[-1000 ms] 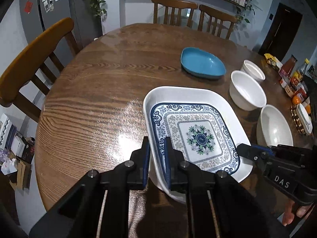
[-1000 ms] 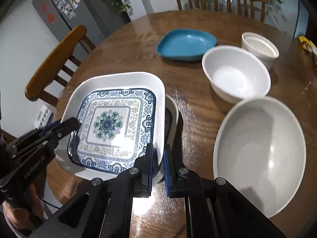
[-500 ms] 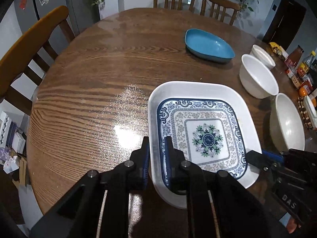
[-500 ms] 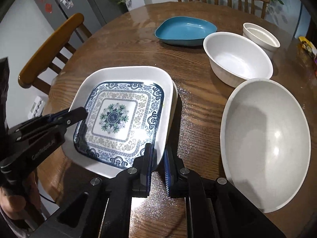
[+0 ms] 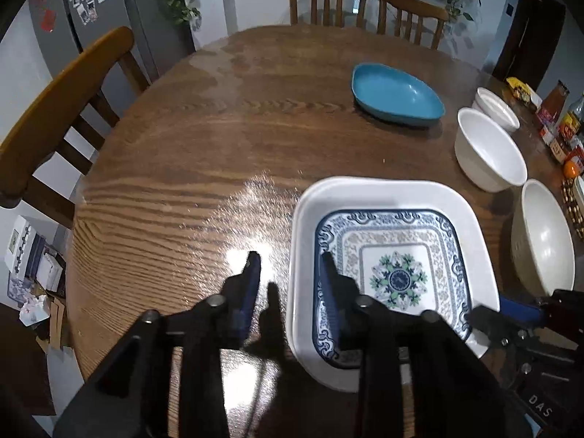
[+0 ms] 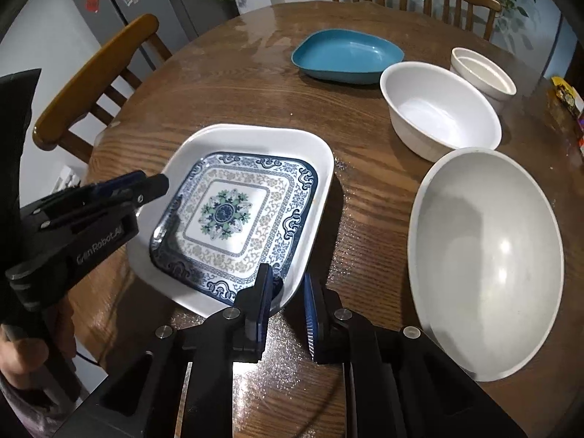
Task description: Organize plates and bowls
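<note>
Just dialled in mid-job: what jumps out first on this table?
The square white plate with the blue floral pattern dominates, at the near edge of the round wooden table, apparently nested on another white plate. A hand-held gripper flanks it on each side: the left hand-held gripper, jaws just opening, straddles its rim, and so does the right hand-held gripper. To its right stand three white bowls, the large white bowl nearest, with a teal dish beyond.

Round wooden table bears square plates, blue dish, white bowls.
</note>
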The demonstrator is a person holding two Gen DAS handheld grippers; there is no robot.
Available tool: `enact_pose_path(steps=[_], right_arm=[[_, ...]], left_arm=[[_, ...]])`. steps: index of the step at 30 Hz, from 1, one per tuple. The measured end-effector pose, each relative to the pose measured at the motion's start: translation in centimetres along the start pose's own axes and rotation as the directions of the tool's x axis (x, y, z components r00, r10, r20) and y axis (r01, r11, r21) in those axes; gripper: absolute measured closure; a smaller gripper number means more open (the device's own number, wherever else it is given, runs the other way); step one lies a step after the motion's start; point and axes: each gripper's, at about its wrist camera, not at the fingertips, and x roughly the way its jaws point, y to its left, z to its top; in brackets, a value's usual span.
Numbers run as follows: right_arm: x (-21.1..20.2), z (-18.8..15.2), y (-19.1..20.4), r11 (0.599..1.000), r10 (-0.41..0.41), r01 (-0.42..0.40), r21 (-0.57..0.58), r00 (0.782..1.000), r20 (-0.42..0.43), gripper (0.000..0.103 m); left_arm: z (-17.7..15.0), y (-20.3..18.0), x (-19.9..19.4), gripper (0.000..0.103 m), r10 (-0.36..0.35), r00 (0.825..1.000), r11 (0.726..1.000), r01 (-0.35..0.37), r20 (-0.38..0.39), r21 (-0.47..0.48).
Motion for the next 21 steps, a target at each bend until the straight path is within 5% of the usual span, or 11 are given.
enact_pose_path(steps=[11, 16, 21], right_arm=[[-3.8, 1.5, -1.5, 0.999, 0.038, -0.039, 0.008, 0.995, 0.091, 0.088], [-5.6, 3.6, -2.9, 0.998, 0.036, -0.043, 0.044, 0.989, 0.145, 0.084], [-6.4, 6.0, -4.4, 0.996, 0.037, -0.051, 0.077, 0.984, 0.172, 0.073]], left_arm=[[1.2, -0.3, -1.8, 0.056, -0.045, 0.999, 0.999, 0.046, 0.021, -0.027], [2.6, -1.1, -3.0, 0.032, -0.082, 0.995, 0.996, 0.083, 0.049, -0.035], [4.9, -1.9, -3.7, 0.028, -0.125, 0.990, 0.989, 0.129, 0.059, -0.074]])
